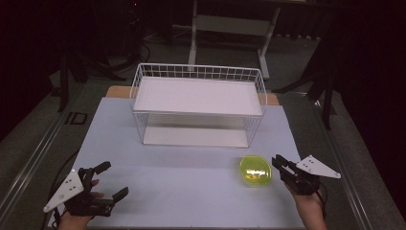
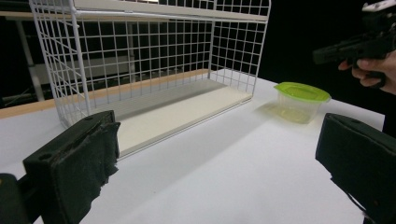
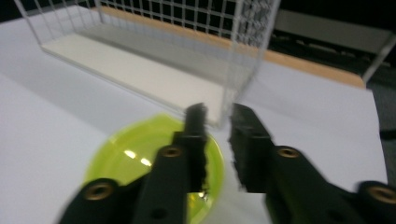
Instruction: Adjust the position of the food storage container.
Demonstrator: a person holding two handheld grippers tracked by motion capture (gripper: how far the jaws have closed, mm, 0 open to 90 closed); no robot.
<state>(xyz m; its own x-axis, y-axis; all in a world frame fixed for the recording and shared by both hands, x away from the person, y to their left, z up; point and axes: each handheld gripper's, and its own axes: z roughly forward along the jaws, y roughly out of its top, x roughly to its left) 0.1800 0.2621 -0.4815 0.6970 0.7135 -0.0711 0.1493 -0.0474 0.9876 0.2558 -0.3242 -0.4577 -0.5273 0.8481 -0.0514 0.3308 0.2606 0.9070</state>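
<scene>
Over on the left, my left gripper sits low near the front edge of the pale white table, its black jaws spread wide with nothing between them; in the left gripper view the padded fingers are cut off at the bottom and right edges of the picture. Behind it, toward the middle, stands the white wire-mesh basket rack with two flat shelves; its far side blends into the dark room, and I can't make out what lies beyond it.

Further right, the small clear plastic tub with a lime-green lid rests on the table in front of the rack's right corner, lid on. My right gripper hovers just beside it on its right, held by a hand partly cut off at the bottom. Its jaws are drawn close together with a narrow gap and nothing clamped between them. In the right gripper view, blurred, the left jaw overlaps the lid; whether it touches I can't tell.
</scene>
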